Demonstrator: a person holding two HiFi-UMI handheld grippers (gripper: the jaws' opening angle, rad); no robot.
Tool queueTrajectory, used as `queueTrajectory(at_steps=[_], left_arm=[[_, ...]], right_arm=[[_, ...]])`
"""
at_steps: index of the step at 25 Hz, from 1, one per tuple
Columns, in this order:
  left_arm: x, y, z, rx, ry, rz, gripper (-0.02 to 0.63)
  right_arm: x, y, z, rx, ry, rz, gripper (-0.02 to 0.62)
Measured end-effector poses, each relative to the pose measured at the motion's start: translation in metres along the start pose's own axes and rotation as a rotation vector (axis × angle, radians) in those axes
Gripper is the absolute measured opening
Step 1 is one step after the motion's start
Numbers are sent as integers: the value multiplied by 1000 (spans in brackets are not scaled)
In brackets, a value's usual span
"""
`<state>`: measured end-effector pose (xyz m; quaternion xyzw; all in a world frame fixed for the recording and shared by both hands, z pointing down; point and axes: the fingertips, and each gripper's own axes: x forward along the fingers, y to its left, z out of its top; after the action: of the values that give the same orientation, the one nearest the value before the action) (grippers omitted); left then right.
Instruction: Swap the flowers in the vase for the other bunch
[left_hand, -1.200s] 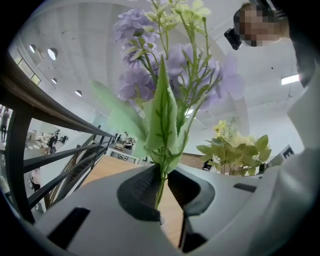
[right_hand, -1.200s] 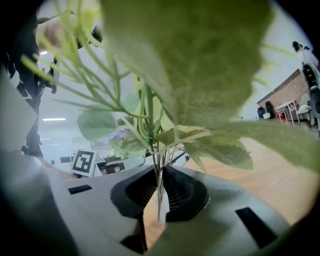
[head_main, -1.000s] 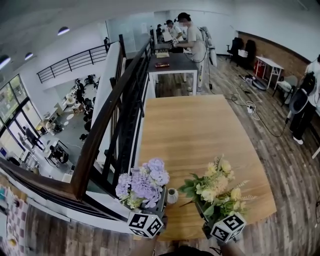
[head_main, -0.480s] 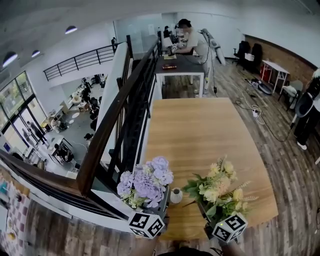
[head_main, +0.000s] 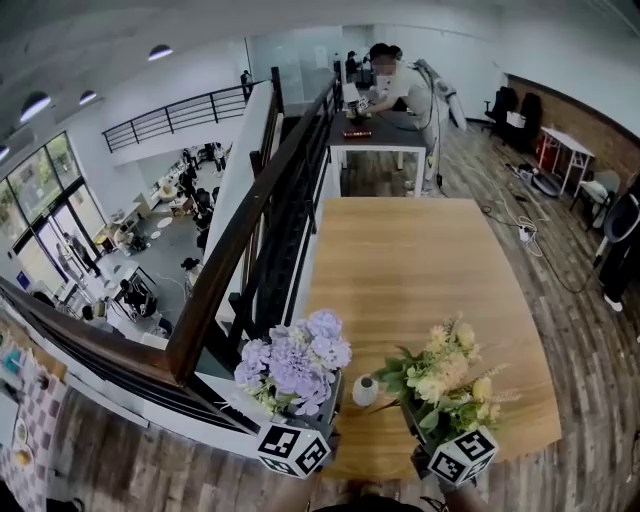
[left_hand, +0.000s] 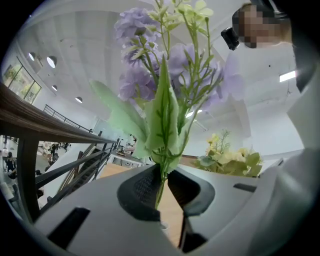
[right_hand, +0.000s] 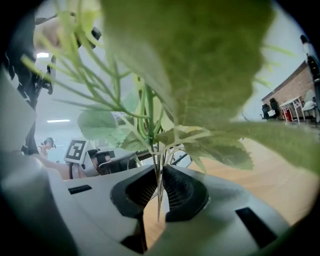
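**Table** (head_main: 420, 270): wooden, and bare ahead of both grippers.

**Purple bunch** (head_main: 295, 365): stands upright above the left gripper (left_hand: 162, 187). That gripper's jaws are closed to a narrow gap on the bunch's green stem.

**Yellow bunch** (head_main: 445, 380): stands upright above the right gripper (right_hand: 159, 192). Those jaws are pressed together on a cluster of thin stems.

**Vase** (head_main: 366, 390): small and white, standing on the table between the two grippers and just ahead of them. Its mouth appears empty.

**Assessment:** both bunches are out of the vase, so the step in hand is judged to be seating the replacement.
- The mouth is narrow, so the stem ends should be brought directly over it.
- The bunch should be kept upright and lowered straight down.
- It should be let go only once the stems rest inside.
- The other bunch should be held well aside, because trailing leaves could tip so light a vase.

**Not established:**
- Which bunch came out of the vase cannot be told.
- In the head view, blooms and the marker cubes cover the stem ends below the jaws.
- Leaves overlap the vase's side, and its inside is too small to confirm.
- A blurred leaf fills most of the right gripper view.
- Neither gripper view shows the vase clearly.
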<state>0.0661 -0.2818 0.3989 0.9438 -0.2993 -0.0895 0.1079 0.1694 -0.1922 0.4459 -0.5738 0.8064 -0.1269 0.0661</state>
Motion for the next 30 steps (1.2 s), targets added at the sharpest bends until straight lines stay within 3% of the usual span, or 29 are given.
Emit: queueTrajectory(at_steps=[21,30], left_arm=[[-52,52,6,12,-19,136,48],[-53,57,-5,-2,-8,172,48]], right_arm=[[33,31,-10,-3,28,79,54],[32,24,-5,-2,31,84,54]])
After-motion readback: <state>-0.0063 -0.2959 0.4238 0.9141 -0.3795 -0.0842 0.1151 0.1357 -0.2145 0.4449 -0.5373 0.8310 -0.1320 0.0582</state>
